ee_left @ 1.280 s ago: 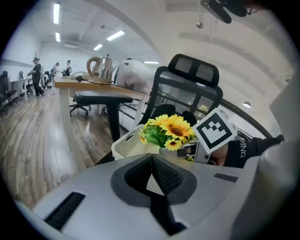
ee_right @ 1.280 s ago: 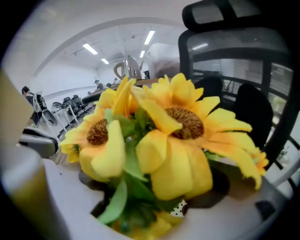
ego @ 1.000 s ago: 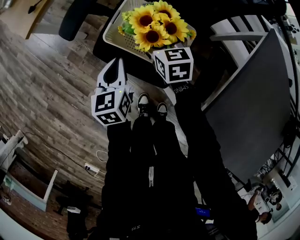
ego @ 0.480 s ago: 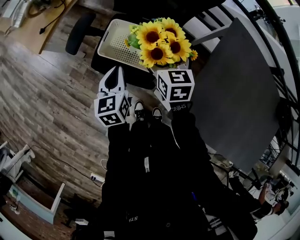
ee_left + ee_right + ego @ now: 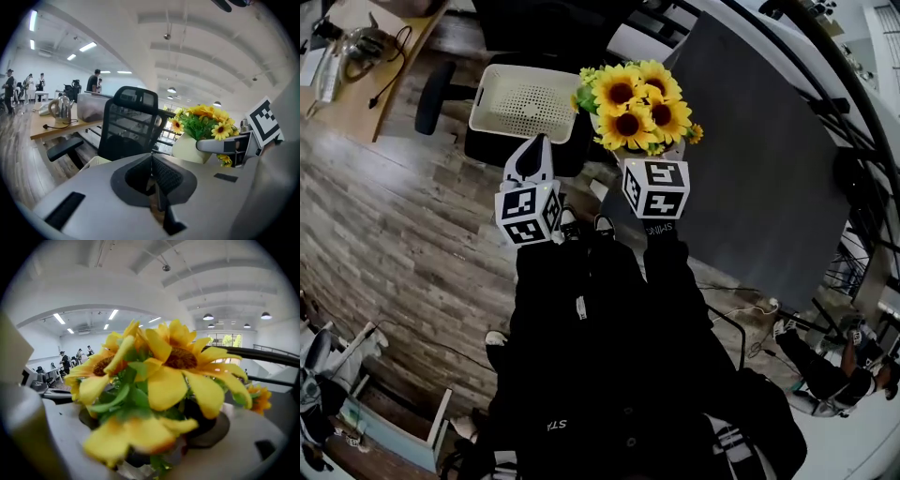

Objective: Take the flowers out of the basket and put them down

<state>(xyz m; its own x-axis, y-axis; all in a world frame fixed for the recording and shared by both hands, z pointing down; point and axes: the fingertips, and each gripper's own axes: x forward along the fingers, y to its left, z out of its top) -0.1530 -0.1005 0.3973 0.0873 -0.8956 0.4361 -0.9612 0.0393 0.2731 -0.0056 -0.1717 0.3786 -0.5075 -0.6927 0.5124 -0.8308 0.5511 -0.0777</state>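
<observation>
Over the near edge of the grey table (image 5: 769, 169), clear of the empty white basket (image 5: 525, 98), the flowers (image 5: 639, 105) were already out, stems clamped in the right gripper (image 5: 652, 157). Only setting them down remained. The left gripper (image 5: 534, 145) was closed on nothing.

Right gripper view: the flowers (image 5: 159, 376) fill the frame. The front petals are out of focus, and the stems and grip point of the right gripper (image 5: 157, 453) are buried under blooms and leaves. Head view: the same blooms cover that gripper's tips, the left gripper (image 5: 532, 148) overlaps the near rim of the basket (image 5: 525, 98), and the chair (image 5: 431, 97) under the basket shows only at its edges. Left gripper view: the basket is just a sliver above the gripper body, and the background people are too small to tell.
</observation>
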